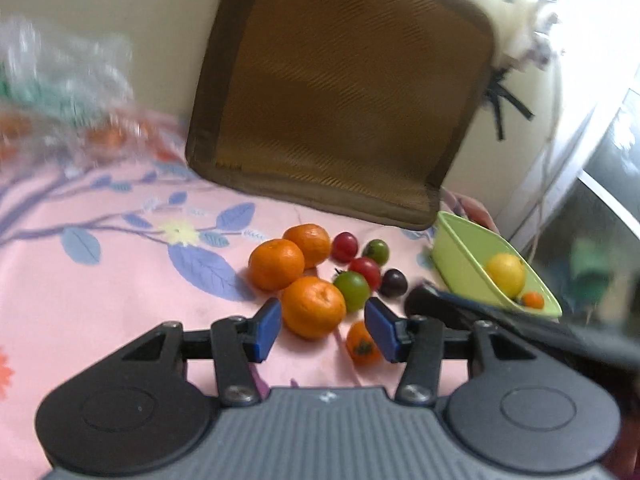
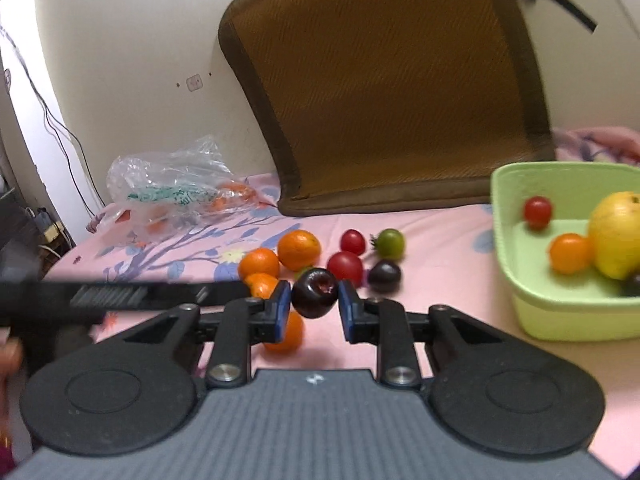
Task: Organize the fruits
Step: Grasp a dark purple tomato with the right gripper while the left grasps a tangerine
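Fruits, loose lot, on a pink floral sheet [image 2: 440,240]; the surface under it cannot be made out.

Right claw [image 2: 314,306]: clenched on one dark purple tomato [image 2: 315,293], blue pads pressing both sides, held clear above the pile.

Left claw [image 1: 322,326]: released, jaws wide, straddling the nearest mandarin [image 1: 313,307] without a visible touch. One small orange tomato [image 1: 362,344] lies just beside its right pad.

Behind that mandarin: two more mandarins [image 1: 276,264], touching one another. To their right, a cluster of small tomatoes: one large green [image 1: 353,290], two red [image 1: 366,271], one smaller green [image 1: 377,250], one dark purple [image 1: 393,283].

Green plastic basket [image 2: 560,184], right of the pile: holds one yellow fruit [image 2: 618,234], possibly a lemon, one orange tomato [image 2: 569,253], one red tomato [image 2: 538,211]. A dark item at its far right edge is too cropped to identify.

Brown woven cushion [image 2: 384,80]: leaning against the wall behind the fruit.

Clear plastic bag [image 2: 176,192]: far left of the sheet, orange fruit dimly visible inside.
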Tool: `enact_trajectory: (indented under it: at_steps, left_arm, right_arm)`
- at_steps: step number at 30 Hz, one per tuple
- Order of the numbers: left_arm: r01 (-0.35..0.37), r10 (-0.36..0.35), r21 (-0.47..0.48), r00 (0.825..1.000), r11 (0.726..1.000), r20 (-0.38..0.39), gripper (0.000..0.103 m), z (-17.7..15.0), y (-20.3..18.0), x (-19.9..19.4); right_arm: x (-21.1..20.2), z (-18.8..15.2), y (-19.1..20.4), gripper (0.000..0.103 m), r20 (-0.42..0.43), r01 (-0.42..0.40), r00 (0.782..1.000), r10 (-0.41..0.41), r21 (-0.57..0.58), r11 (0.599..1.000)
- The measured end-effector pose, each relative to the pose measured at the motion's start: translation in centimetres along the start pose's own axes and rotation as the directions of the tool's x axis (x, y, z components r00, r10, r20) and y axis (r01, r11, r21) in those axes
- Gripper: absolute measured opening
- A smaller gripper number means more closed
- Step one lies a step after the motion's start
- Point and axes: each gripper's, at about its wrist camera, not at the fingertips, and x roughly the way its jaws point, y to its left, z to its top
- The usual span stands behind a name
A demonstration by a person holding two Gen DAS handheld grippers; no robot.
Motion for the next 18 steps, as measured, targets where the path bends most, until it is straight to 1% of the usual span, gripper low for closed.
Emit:
enact_trajectory:
  at_steps: [2,3,4,5,6,7,9,11,12,15,18]
  left_arm:
    - [-0.002,0.001,-0.024,1.000,1.000,-0.026,0.048,0.5,0.2,1.3]
    - [-0.009,0.008,-0.028,1.000,1.000,-0.030,0.051,0.7,0.1,1.8]
    - [-0.021,0.020,-0.030,0.999,0.999,-0.034,0.051,0.9,0.0,2.4]
    - [-0.031,0.029,-0.032,0.999,0.999,-0.040,0.049,0.9,0.0,2.8]
    - [-0.043,0.041,-0.035,0.998,0.998,-0.045,0.043,0.9,-0.1,3.2]
    - [-0.065,0.064,-0.031,0.997,0.997,-0.042,0.042,0.8,-0.3,3.4]
    - [-0.077,0.077,-0.015,0.997,0.997,-0.029,0.041,0.3,-0.7,3.0]
    - [-0.082,0.082,-0.011,0.996,0.997,-0.028,0.040,-0.3,-0.9,2.0]
    - [-0.073,0.073,-0.016,0.997,0.997,-0.028,0.040,-0.6,-0.9,1.3]
    - [-0.024,0.024,-0.019,1.000,1.000,-0.013,0.040,-2.4,-1.3,-1.8]
    - [0.027,-0.026,0.019,1.000,0.999,-0.014,0.040,-4.9,-2.9,-4.8]
  right_arm:
    - [-0.4,-0.7,0.1,0.028,0.001,0.013,1.000,-0.013,-0.019,1.000]
    - [-0.4,-1.0,0.2,0.028,-0.003,0.011,1.000,-0.012,-0.023,1.000]
    - [-0.2,-1.2,0.2,0.028,-0.007,0.011,1.000,-0.011,-0.026,1.000]
    - [-0.2,-1.4,0.3,0.028,-0.012,0.010,1.000,-0.011,-0.029,1.000]
    - [-0.1,-1.5,0.4,0.028,-0.017,0.011,1.000,-0.012,-0.032,0.999]
    - [-0.2,-1.7,0.4,0.028,-0.020,0.011,1.000,-0.011,-0.035,0.999]
    - [-0.7,-1.8,0.7,0.028,-0.018,0.000,1.000,-0.001,-0.035,0.999]
    - [-1.7,-2.1,0.8,0.028,-0.008,-0.007,1.000,0.007,-0.039,0.999]
    - [-2.5,-2.3,0.8,0.028,-0.001,-0.007,1.000,0.007,-0.044,0.999]
    - [-5.2,-3.7,0.6,0.028,0.025,0.018,1.000,-0.016,-0.064,0.998]
    - [-7.9,-5.5,-0.1,0.028,0.043,0.062,0.997,-0.060,-0.055,0.997]
